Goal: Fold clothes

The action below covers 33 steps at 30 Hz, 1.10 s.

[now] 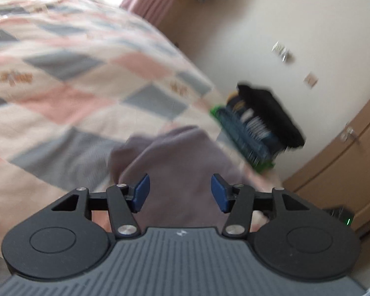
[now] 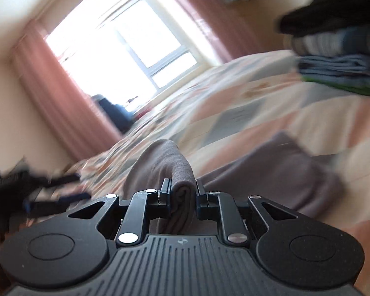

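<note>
One grey garment (image 2: pixel 170 167) – bunched, pinched | right hand-held gripper (image 2: pixel 183 194) | axis unclear

A patchwork bedspread (image 1: pixel 69 79) in pink, grey and cream covers the bed. Pink curtains (image 2: pixel 49 93) flank a bright window (image 2: pixel 125 42). On the cream wall (image 1: pixel 246 37) sit two small fittings — blurred — beside a brown wooden door (image 1: pixel 345 162).

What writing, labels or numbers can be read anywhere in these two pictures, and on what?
None can be read.
The small pale mark on the left gripper body: a logo, no letters.
The similar mark on the right gripper body: too small to read.
The pale stickers on the wall: blurred, unreadable.
The orange motifs on the patchwork bedspread: pattern, not text.
</note>
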Tool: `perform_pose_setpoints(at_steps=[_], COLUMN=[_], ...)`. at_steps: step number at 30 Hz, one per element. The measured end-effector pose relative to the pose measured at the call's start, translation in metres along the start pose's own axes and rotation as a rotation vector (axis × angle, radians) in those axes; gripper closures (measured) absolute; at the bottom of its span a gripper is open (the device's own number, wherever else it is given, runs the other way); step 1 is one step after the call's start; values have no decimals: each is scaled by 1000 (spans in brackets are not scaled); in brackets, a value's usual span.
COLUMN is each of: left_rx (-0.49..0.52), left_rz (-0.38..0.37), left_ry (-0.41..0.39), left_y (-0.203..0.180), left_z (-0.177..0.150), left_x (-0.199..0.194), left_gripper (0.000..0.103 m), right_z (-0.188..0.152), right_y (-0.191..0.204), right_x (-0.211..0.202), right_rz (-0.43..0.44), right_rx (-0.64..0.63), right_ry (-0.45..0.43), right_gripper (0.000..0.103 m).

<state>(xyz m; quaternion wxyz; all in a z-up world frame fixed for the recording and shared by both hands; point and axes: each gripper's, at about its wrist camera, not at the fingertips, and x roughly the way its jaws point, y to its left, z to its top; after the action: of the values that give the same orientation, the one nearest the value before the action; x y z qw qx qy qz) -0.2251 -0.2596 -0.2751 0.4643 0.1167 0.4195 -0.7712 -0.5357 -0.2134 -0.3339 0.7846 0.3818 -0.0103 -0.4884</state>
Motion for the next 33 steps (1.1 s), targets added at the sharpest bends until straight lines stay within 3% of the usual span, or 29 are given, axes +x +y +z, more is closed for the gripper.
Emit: perform_pose_setpoints(at_steps=[3, 6, 13, 20, 22, 24, 28, 30, 33], left_rx=[6, 22, 65, 107, 122, 126, 112, 121, 141], left_rz=[31, 58, 52, 90, 96, 90, 57, 67, 75], left_ry=[80, 98, 72, 109, 102, 91, 68, 71, 86], left_y=[-7, -11, -22, -27, -30, -31, -31, -34, -35], left_z=[-20, -30, -27, -34, -33, -32, -29, -27, -29], left_x=[44, 64, 71, 95, 95, 95, 97, 102, 109], left_gripper=[58, 58, 57, 57, 56, 56, 56, 55, 55], right_z=[10, 18, 45, 16, 13, 22, 49, 49, 37], right_y=[-53, -70, -59, -97, -98, -85, -42, -33, -58], right_x=[2, 0, -29, -17, -15, -26, -39, -42, -30], right_rz=[-68, -65, -32, -178, -191, -144, -85, -107, -203], right_rx=[106, 132, 44, 104, 105, 72, -113, -163, -91], right_ry=[24, 20, -118, -77, -84, -140, -237, -256, -195], right_gripper=[86, 87, 89, 90, 90, 91, 91, 91, 91])
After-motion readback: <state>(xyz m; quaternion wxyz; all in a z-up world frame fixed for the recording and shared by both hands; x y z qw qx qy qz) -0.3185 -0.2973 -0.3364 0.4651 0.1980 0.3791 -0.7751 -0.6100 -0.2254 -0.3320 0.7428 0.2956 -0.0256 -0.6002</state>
